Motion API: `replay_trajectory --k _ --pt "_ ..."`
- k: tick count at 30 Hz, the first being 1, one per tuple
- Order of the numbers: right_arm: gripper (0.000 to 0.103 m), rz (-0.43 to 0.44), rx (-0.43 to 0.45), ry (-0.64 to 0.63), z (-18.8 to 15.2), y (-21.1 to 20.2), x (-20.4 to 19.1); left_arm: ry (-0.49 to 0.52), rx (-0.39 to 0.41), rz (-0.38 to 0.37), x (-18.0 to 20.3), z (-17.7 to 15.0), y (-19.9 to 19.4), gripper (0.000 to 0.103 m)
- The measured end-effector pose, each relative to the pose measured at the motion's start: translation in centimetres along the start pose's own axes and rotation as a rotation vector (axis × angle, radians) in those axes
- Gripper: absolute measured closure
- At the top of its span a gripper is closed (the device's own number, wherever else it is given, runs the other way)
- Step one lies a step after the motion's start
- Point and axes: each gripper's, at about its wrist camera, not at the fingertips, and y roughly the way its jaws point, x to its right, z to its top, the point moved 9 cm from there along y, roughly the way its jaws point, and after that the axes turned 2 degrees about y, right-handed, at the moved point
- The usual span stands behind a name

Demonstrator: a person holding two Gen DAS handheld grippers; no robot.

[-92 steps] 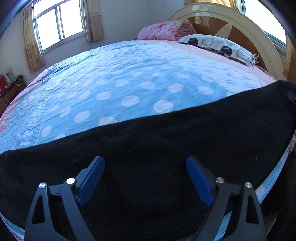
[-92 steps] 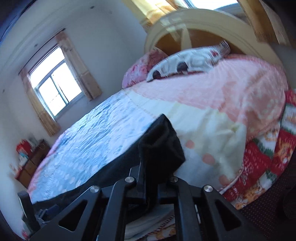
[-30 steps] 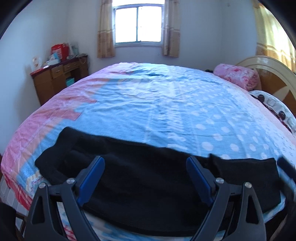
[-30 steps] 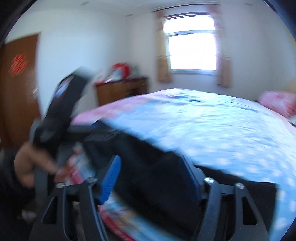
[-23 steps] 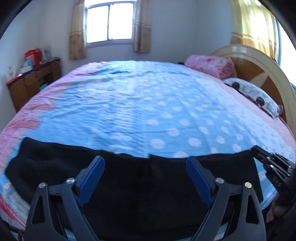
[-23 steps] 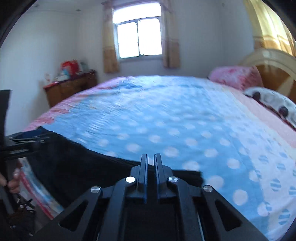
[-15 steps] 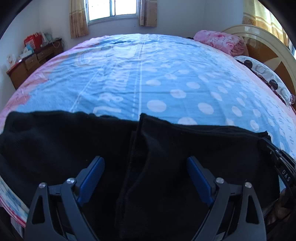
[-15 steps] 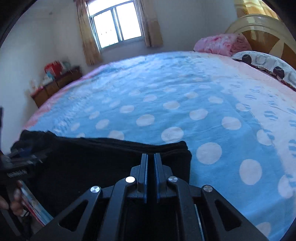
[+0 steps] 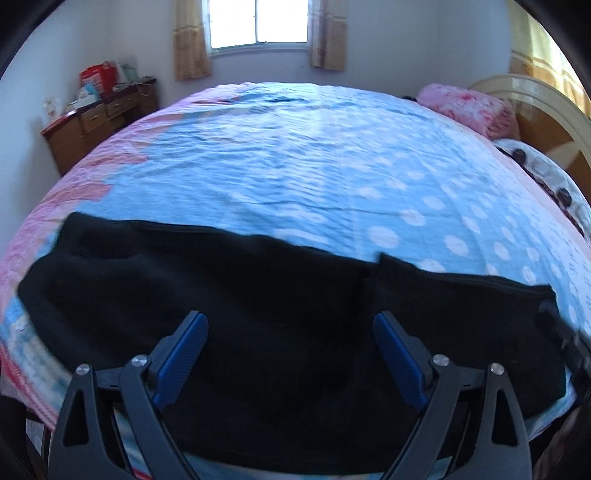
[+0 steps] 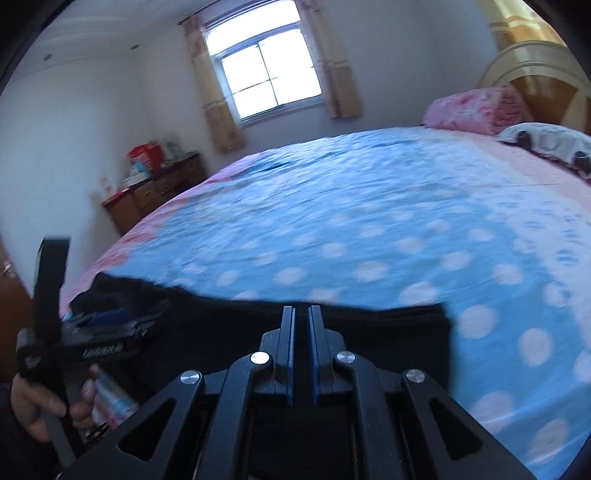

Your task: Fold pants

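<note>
The black pants (image 9: 229, 295) lie flat along the near edge of the bed, with a folded-over layer (image 9: 461, 317) on the right part. My left gripper (image 9: 290, 332) is open and empty, hovering above the middle of the pants. My right gripper (image 10: 301, 325) has its jaws nearly together over the pants (image 10: 369, 332) at the right end; I cannot tell whether cloth is between them. The left gripper also shows in the right wrist view (image 10: 96, 332), held in a hand at the left.
The bed (image 9: 332, 166) has a blue polka-dot cover with pink edges. Pink and spotted pillows (image 9: 469, 107) lie by the headboard (image 9: 535, 107) at right. A wooden dresser (image 9: 96, 122) stands at back left under a window (image 9: 258, 22).
The right end of the pants has been brought over onto the middle and laid down. The right gripper opened briefly and is nearly shut again. The left gripper stayed open and swung its view leftward.
</note>
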Motion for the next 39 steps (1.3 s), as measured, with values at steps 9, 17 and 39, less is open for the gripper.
replay_trajectory --k 9,17,39 --pt "0.096 0.067 -0.129 -0.155 -6.0 3.4 -6.6 -0.331 0.027 0.251 -16.1 -0.7 -1.7 0.009" --pt "0.095 0.097 -0.13 -0.101 -6.5 3.5 -6.2 -0.615 0.077 0.258 -21.1 -1.9 -0.4 0.011" --pt "0.095 0.12 -0.138 -0.074 -6.2 3.8 -5.6 -0.697 0.239 0.017 -22.6 -1.6 0.2 0.063"
